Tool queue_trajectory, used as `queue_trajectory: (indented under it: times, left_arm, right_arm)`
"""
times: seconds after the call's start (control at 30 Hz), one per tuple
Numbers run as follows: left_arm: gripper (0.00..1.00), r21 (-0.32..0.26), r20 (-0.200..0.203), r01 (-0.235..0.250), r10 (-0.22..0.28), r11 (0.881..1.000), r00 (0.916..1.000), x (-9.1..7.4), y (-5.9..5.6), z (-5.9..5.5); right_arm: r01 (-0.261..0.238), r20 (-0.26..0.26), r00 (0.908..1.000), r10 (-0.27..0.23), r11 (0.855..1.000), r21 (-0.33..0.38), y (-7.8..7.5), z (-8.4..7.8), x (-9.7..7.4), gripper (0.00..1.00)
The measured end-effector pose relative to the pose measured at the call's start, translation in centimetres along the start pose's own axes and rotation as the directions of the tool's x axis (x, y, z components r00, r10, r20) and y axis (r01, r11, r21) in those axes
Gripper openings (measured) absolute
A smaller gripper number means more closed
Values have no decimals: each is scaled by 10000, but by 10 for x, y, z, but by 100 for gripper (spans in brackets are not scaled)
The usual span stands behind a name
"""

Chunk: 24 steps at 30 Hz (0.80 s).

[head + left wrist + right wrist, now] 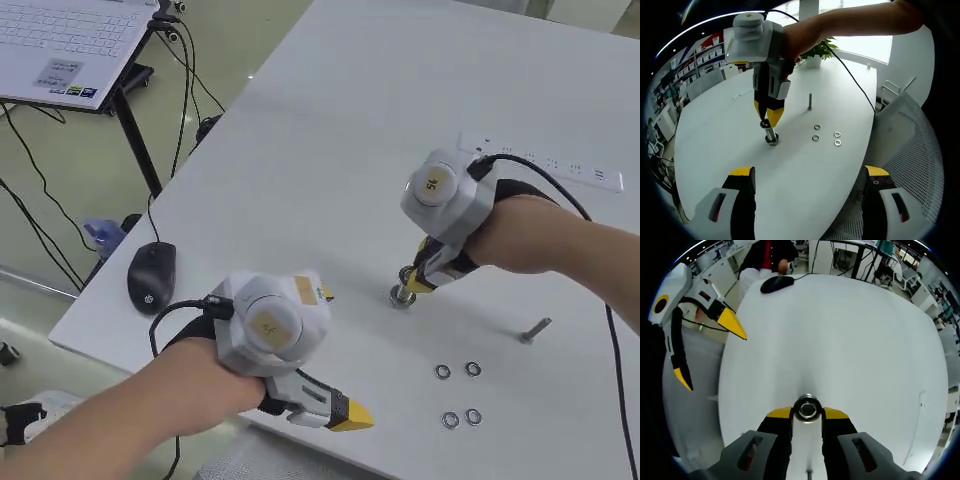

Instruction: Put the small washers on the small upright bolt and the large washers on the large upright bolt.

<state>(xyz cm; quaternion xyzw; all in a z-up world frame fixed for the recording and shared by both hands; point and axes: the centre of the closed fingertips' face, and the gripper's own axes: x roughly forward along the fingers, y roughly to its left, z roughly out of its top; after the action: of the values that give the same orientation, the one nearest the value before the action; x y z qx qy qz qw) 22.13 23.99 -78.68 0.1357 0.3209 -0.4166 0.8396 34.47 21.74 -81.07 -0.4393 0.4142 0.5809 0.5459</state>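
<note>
Releasing off-centre would drop the ring (pixel 807 409) clamped in right gripper (pixel 769 118) jaws beside, not over, large bolt (pixel 771 136) (left gripper (pixel 809 172) jaws apart).

bright, even light | window glare in left gripper view | fisheye-bent edges | soft shadows

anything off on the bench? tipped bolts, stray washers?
Nothing stands out. The large bolt and small bolt both stand upright. The right tool is shut on a ring at the large bolt's top. Four washers lie flat, clustered on the table. The left tool is open, clear of the parts.
</note>
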Motion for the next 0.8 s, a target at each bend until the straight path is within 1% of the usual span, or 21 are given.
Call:
queue_trajectory:
  times: [0.7, 0.8]
  left_arm:
    - [88, 11, -18, 4, -4, 10000, 10000, -2, 0, -1]
    - [88, 13, -30, -5, 5, 10000, 10000, -3, 0, -1]
  right_arm:
    - [-52, -343, 9994, 49, 10000, -79, 1, -6, 18, 21]
    - [-28, -406, 9992, 25, 10000, -87, -2, -7, 24, 21]
